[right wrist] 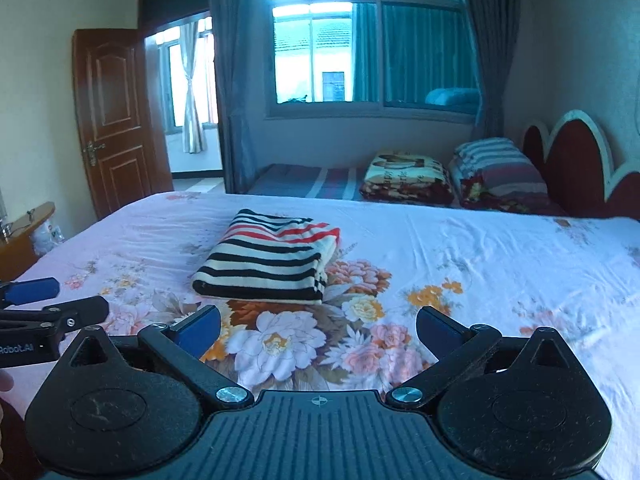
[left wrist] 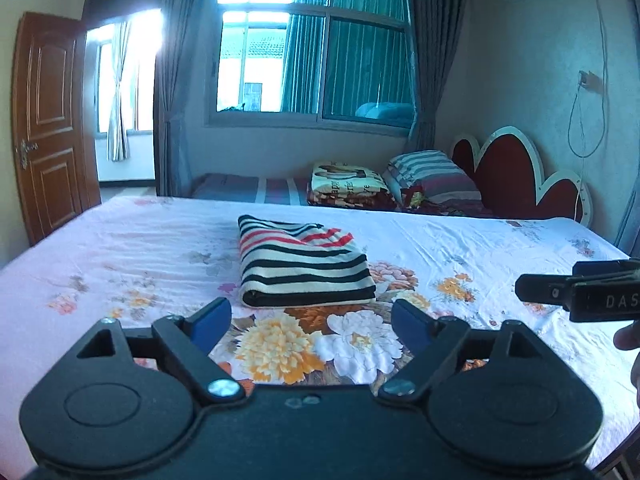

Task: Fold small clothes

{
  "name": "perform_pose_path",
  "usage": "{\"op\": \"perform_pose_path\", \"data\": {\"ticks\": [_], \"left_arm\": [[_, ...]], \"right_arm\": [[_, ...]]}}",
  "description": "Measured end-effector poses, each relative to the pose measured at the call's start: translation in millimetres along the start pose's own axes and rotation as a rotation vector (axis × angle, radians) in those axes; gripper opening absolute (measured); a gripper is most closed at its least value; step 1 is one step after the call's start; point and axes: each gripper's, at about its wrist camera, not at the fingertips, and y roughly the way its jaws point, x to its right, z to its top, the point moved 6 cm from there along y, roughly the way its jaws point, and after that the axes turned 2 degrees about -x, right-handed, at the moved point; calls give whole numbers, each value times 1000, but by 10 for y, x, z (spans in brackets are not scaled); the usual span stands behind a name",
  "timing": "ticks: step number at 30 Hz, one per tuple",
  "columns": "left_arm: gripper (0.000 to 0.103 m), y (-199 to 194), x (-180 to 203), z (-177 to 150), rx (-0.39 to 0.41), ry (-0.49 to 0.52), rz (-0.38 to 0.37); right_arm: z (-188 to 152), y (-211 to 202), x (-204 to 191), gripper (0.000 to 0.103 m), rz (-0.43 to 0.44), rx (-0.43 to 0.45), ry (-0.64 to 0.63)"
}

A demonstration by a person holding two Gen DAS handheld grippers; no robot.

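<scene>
A small garment with black, white and red stripes (left wrist: 302,266) lies folded into a neat rectangle on the floral bed sheet (left wrist: 120,264). It also shows in the right wrist view (right wrist: 268,258). My left gripper (left wrist: 312,318) is open and empty, just short of the garment's near edge. My right gripper (right wrist: 318,326) is open and empty, a little nearer than the garment and to its right. Each gripper shows at the edge of the other's view, the right one (left wrist: 576,290) and the left one (right wrist: 44,308).
Beyond the bed is a second bed with a folded blanket (left wrist: 348,186), a striped pillow (left wrist: 436,176) and a red headboard (left wrist: 516,172). A wooden door (left wrist: 48,128) stands open at the left. A wooden table edge (right wrist: 24,236) is at the left.
</scene>
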Motion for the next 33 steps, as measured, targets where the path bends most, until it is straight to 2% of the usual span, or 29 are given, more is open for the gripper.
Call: {"op": "perform_pose_path", "data": {"ticks": [14,33], "left_arm": [[89,-278,268,19,18,71,-26],[89,-406,222,1,30,45,-24]], "right_arm": [[-117,-393,211,103,-28,10,70],[-98,-535,85,103,-20,13,42]]}}
